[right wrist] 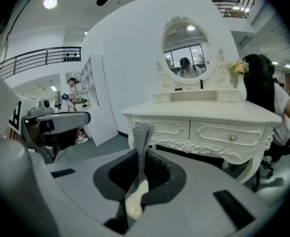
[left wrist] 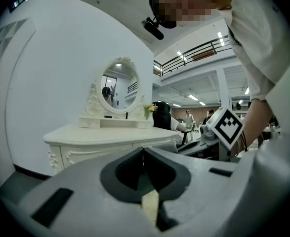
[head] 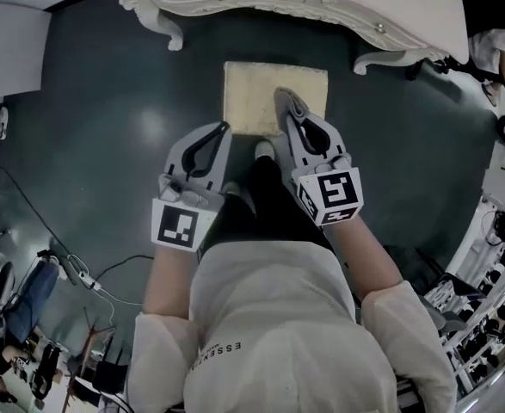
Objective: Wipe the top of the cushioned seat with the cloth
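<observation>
Wipe not started, I reckon. Right gripper [right wrist: 141, 156] jaws pinch the grey knitted cloth [right wrist: 142, 135], over the square beige cushioned seat [head: 252, 93], upper centre of head view; contact unclear. Left gripper [left wrist: 144, 153] jaws pressed together, empty. Next: press cloth to seat top, sweep.

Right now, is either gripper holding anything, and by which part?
The right gripper pinches the grey cloth along a bunched fold, its end past the tips. The left gripper is shut, empty.
</observation>
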{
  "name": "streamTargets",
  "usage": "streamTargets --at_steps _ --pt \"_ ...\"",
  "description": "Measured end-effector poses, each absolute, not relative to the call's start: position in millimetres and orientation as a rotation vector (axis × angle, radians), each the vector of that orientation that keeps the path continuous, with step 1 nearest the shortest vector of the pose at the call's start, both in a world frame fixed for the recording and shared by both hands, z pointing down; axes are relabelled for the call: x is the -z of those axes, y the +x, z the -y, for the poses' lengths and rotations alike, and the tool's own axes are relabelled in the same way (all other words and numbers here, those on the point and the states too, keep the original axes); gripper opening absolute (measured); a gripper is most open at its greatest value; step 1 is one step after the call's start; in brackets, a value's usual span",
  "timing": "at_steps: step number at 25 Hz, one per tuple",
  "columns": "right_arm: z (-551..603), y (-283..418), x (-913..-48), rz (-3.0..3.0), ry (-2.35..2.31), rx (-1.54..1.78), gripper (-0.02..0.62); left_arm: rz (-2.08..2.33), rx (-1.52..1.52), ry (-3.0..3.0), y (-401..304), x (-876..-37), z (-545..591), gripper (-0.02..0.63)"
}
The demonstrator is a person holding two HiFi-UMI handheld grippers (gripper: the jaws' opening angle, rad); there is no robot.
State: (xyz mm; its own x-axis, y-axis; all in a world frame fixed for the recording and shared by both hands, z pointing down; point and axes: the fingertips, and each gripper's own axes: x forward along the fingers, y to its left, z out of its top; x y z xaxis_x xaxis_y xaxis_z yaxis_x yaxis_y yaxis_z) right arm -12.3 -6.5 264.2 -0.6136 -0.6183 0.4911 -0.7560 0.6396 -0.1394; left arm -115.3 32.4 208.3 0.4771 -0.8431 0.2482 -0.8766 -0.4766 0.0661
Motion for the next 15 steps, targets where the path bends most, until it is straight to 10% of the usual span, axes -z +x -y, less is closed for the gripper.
streamTargets --at_steps 15 --pt "71 -83 -459 2.352 0.894 -0.643 0.028 1.537 -0.284 2.361 -157 -349 25 0.003"
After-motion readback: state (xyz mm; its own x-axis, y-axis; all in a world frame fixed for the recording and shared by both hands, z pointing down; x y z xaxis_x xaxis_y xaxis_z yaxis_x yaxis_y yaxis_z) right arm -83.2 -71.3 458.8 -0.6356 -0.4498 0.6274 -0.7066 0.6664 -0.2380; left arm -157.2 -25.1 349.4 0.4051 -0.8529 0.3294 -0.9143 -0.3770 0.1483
